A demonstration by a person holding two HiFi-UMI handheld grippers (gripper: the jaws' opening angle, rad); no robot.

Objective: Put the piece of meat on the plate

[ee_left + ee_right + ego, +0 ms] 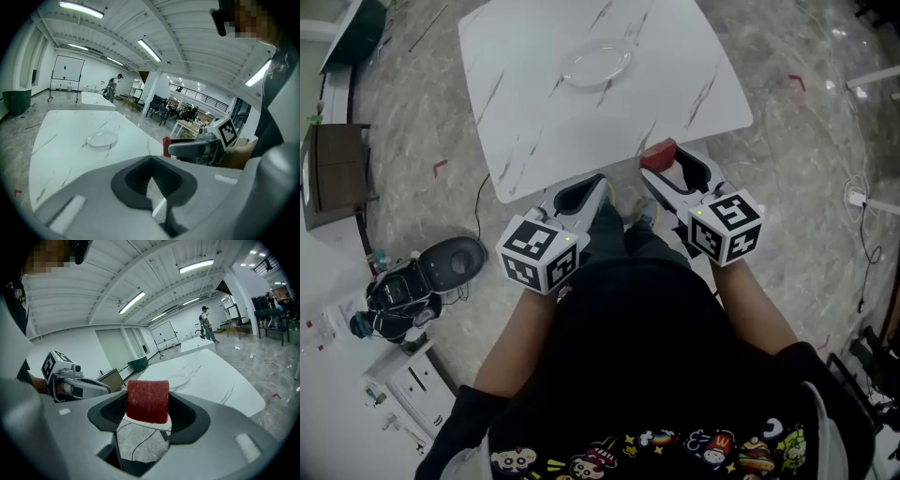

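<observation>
The piece of meat (pixel 147 399) is squeezed between the fingers of the right gripper (pixel 664 164), with the plate (pixel 596 66) well ahead on the worktop (pixel 525 122), while the left gripper (pixel 153 187) has its fingers together, empty.

My head camera looks steeply down from above. The table (pixel 675 56) sits at 12 o'clock, well ahead, and the left tongs (pixel 586 187) and right tongs (pixel 673 171) are close under the lens. Each tongs camera rides right behind its own jaws and looks out low, nearly level, across the table. The left one has the plate (pixel 102 138) ahead at 11 o'clock, the right one at 1 o'clock. All three views share the table and plate, and each tongs camera catches the other tongs beside it.
</observation>
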